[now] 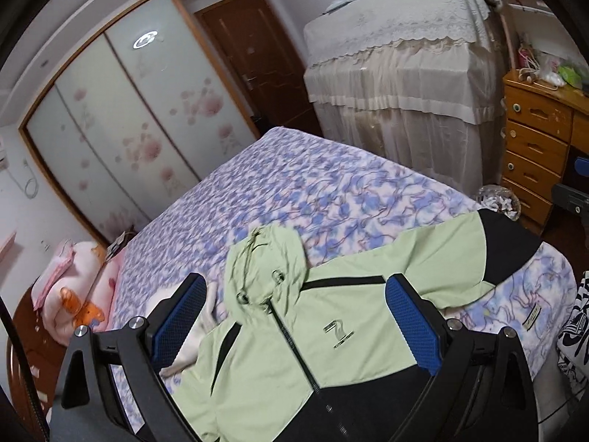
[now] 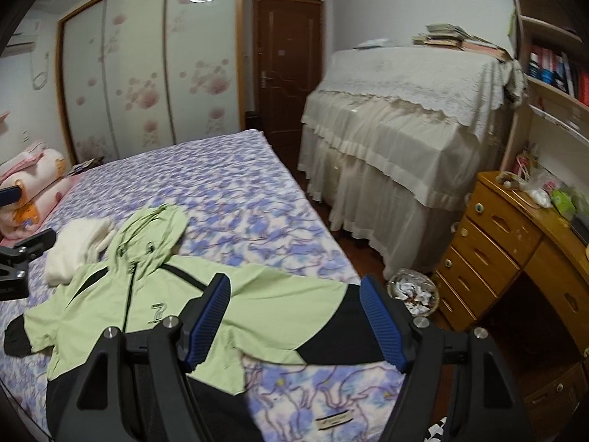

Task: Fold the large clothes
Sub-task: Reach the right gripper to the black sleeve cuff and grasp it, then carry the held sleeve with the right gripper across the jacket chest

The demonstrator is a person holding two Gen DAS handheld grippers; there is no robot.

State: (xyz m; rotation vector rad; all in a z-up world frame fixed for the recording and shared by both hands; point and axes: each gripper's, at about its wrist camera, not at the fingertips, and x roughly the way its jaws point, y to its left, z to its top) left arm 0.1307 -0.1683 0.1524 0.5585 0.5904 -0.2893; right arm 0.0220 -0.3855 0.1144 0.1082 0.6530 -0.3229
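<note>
Both sets of fingers are spread wide and hold nothing. On the left gripper (image 1: 294, 322), the blue fingers (image 1: 414, 326) hang over the chest of the jacket (image 1: 353, 316), one on each side of the zipper (image 1: 294, 346). On the right gripper (image 2: 296, 326), the fingers (image 2: 383, 326) hang over one sleeve (image 2: 294, 305), near the spot where the green cloth turns black.

The jacket is light green with black parts. It lies flat on the bed (image 1: 313, 184), face up, near the close end of the bed. Its zipper is shut. Its hood (image 1: 265, 261) points up the bed toward the pillows. One sleeve is stretched out to the side, and its black end reaches the edge of the bed. The other sleeve (image 2: 22, 335) lies on the far side and also has a black end. A small logo (image 1: 338, 329) sits on the chest.

A white folded cloth (image 2: 77, 248) lies just beside the hood, and it touches the shoulder of the jacket. The bed cover has blue and purple flowers. Pink pillows (image 2: 33, 180) sit at the head of the bed.

Past the bed is a wardrobe (image 2: 147, 73) with pink flowers on its doors. Next to it is a brown door (image 2: 287, 66).
</note>
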